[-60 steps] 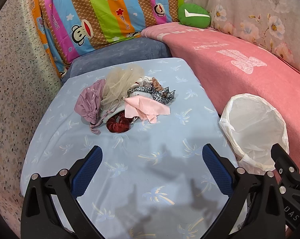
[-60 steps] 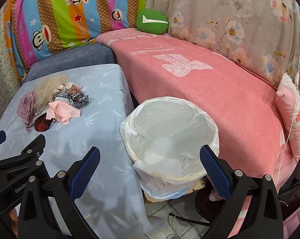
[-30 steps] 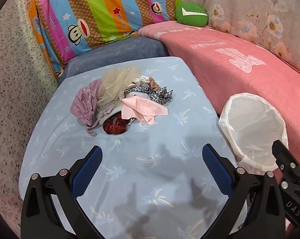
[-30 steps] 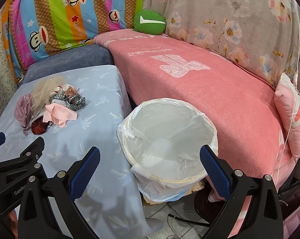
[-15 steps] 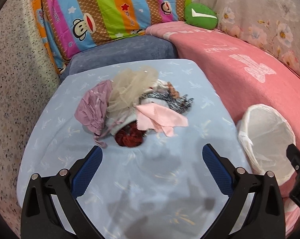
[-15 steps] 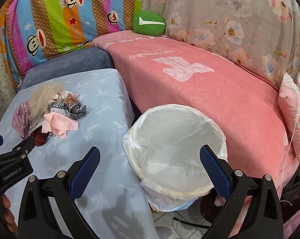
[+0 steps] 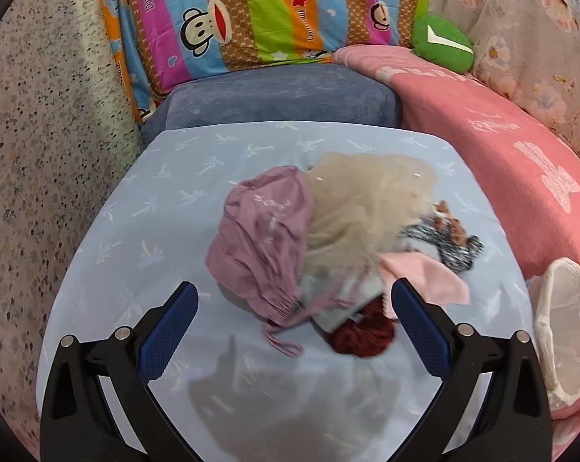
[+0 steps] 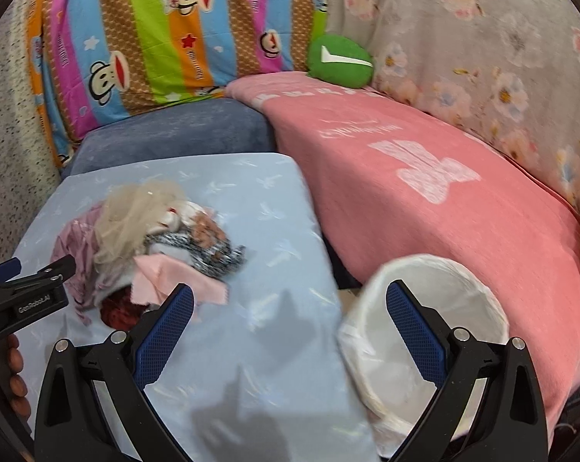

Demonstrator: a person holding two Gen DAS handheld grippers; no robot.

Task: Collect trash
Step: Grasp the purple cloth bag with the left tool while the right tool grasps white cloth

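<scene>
Light-blue table (image 7: 143,231) carries the rag pile (image 7: 328,238), its long axis running left to right just ahead of the left gripper (image 7: 293,321), which has closed in since a second ago. Both grippers gape, empty. Only the right gripper's (image 8: 290,317) view shows the bin's (image 8: 463,281) full mouth, upward-facing, ahead-right.

The left wrist view looks down, close over the pile of cloth scraps (image 7: 328,238). The right wrist view faces forward from further right, above the white bin (image 8: 428,331). Both views share the pile, the bin and the blue table (image 7: 136,208).
</scene>
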